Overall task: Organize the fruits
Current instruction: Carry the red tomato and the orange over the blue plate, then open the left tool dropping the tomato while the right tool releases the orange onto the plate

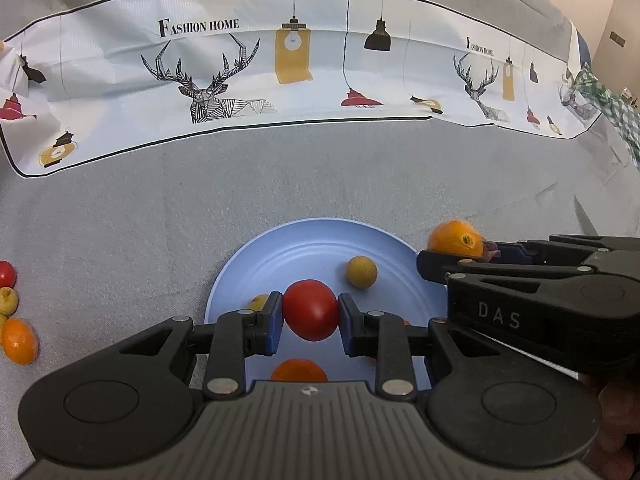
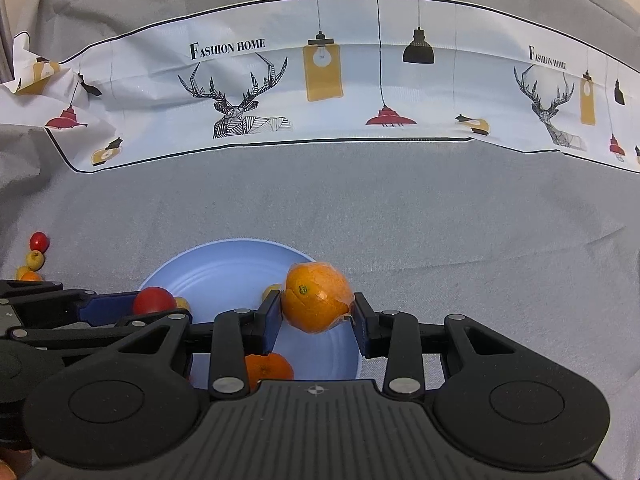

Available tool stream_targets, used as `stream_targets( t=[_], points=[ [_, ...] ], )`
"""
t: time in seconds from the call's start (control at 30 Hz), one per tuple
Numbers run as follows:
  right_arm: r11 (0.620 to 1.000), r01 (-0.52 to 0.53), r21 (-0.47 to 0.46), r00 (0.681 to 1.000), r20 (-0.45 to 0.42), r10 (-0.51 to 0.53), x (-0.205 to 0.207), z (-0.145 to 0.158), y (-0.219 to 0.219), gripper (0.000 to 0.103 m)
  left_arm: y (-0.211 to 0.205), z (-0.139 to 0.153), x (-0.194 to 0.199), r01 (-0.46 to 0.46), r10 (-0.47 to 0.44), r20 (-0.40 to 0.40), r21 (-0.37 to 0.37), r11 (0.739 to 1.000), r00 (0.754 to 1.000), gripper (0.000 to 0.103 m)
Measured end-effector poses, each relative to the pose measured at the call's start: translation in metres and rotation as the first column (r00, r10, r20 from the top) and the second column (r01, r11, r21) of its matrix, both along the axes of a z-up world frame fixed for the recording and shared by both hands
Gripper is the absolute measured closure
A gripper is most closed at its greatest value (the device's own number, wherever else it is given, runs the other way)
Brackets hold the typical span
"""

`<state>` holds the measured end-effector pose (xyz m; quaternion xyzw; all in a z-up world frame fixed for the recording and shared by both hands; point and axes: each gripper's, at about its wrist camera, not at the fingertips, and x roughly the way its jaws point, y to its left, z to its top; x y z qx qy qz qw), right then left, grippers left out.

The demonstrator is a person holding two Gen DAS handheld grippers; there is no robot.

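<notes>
The left gripper (image 1: 311, 316) has its jaws closed on a round red tomato-like fruit (image 1: 310, 315), which sits squarely between the blue pads, directly above the near half of the round pale-blue plate (image 1: 280, 252). Beside it, the right gripper (image 2: 317, 311) has its jaws clamped on a round orange in clear film (image 2: 316, 298), positioned over the plate's right rim. Both fruits are held clear of the plate floor, so release calls for a straight descent; the left is judged better centred. Beyond, a small yellow fruit (image 1: 361, 272) lies on the plate. Farther left, loose fruits (image 1: 12, 320) await on the grey cloth surface (image 1: 320, 168).
</notes>
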<state>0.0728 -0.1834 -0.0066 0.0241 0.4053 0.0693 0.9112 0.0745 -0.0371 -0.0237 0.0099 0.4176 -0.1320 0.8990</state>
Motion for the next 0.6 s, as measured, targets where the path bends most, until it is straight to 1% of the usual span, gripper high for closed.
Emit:
stream_targets(
  t=[0.6],
  points=[
    [1.000,-0.006,-0.009,1.000,-0.023,0.006,0.0029,-0.0024,0.0055,0.064,-0.0021,-0.0012,-0.0003,0.003,-0.003,-0.010,0.020,1.000,1.000,0.071]
  ],
)
